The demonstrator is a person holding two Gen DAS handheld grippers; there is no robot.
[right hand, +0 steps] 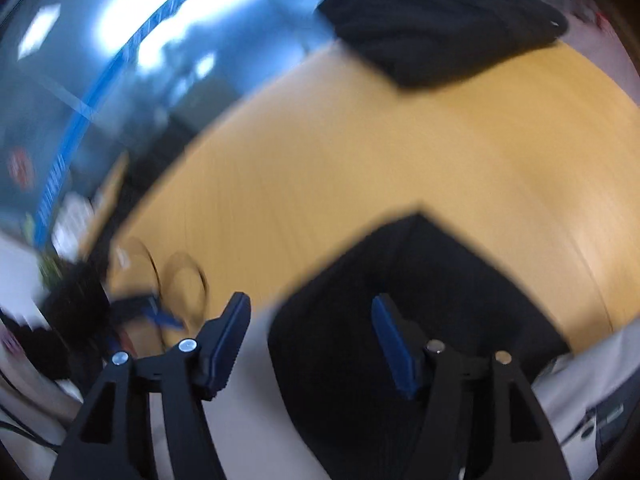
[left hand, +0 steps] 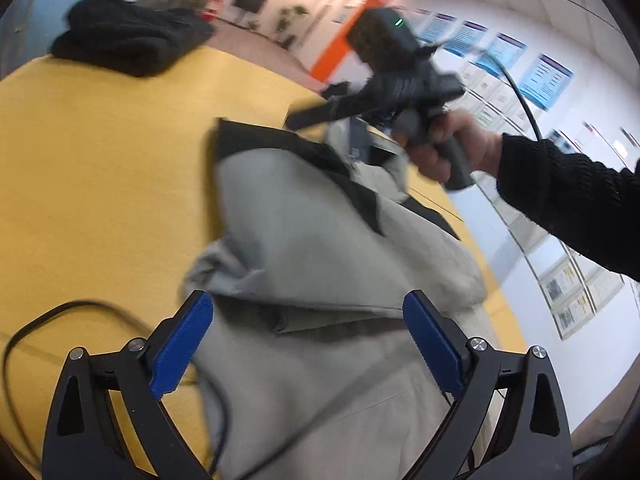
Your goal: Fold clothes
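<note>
While I am watching through the left wrist camera, my left gripper (left hand: 308, 320) is hanging over the grey garment (left hand: 320, 240) with its blue pads (left hand: 182, 346) spread wide on either side of a raised fold, not pressing on the cloth. That garment, with its black lining (left hand: 352, 184) showing along one edge, is lying crumpled on the yellow table (left hand: 100, 180). My right hand (left hand: 452, 148), in a black sleeve (left hand: 568, 196), is holding the right gripper (right hand: 312, 320) above the far end of the garment. Through the blurred right wrist view I am seeing its jaws standing apart over the black lining (right hand: 420, 280), gripping nothing. A folded black garment (left hand: 128, 36) is sitting at the far edge of the table, well apart, and a black cable (left hand: 48, 320) is trailing across the near corner.
</note>
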